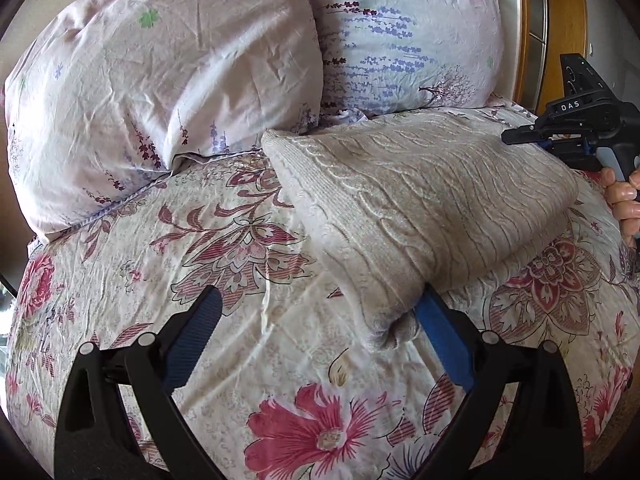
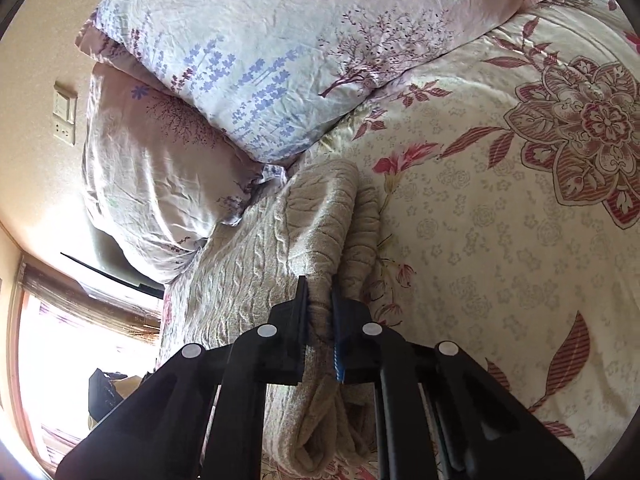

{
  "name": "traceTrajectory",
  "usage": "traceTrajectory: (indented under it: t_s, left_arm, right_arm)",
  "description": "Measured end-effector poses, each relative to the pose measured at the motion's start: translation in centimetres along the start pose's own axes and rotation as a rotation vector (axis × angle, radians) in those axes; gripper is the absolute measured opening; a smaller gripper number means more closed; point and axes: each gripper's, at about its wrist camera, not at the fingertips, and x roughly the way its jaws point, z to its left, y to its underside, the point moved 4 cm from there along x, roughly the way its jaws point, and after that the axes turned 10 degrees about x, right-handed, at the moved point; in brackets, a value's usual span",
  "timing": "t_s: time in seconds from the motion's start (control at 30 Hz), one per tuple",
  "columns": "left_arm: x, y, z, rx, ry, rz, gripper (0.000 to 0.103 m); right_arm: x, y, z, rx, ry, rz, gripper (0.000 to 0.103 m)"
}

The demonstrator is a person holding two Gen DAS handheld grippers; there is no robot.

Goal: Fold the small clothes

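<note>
Bed surface: cream floral bedspread (image 1: 248,240) printed with pink and maroon flowers covers the bed; bright light falls across it.
Pillows: two pillows lean at the head of the bed, a pale pink pillow (image 1: 160,92) on the left of the left wrist view and a lavender-print pillow (image 1: 404,36) just beside it, their edges touching.
Wall: beige, with a switch plate (image 2: 65,113) seen in the right wrist view; a bright window sits low on the left of that view.
Task item: beige cable-knit sweater (image 1: 432,200) lies folded on the bedspread, its far edge near the base of the pillows.
Left gripper (image 1: 320,316): jaws stand wide apart; the blue pad (image 1: 442,340) on the right finger touches the near corner of the sweater, the other finger is over bare bedspread. Nothing is pinched.
Right gripper (image 2: 320,304): jaws are narrow and clamped on a fold of the sweater's edge, knit bunched between the pads.
Right hand (image 1: 624,200): fingers wrap the gripper handle at the right edge of the left wrist view.
Writing: white letters "DAS" (image 1: 570,106) on the black body of the right gripper; no other text is legible.
</note>
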Motion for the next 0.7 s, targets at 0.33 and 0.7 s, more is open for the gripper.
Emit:
traceTrajectory:
  t_s: [0.33,0.7]
  left_arm:
    - [-1.1,0.3,0.8,0.024,-0.011,-0.014,0.097]
    - [0.8,1.4,2.9,-0.105,-0.066,0.084,0.096]
  right_arm:
    - [-4.1,3.2,-0.1,-0.042,-0.099,0.007,0.046]
    - [-2.9,8.8,0.3,-0.205,0.091,0.024,0.012]
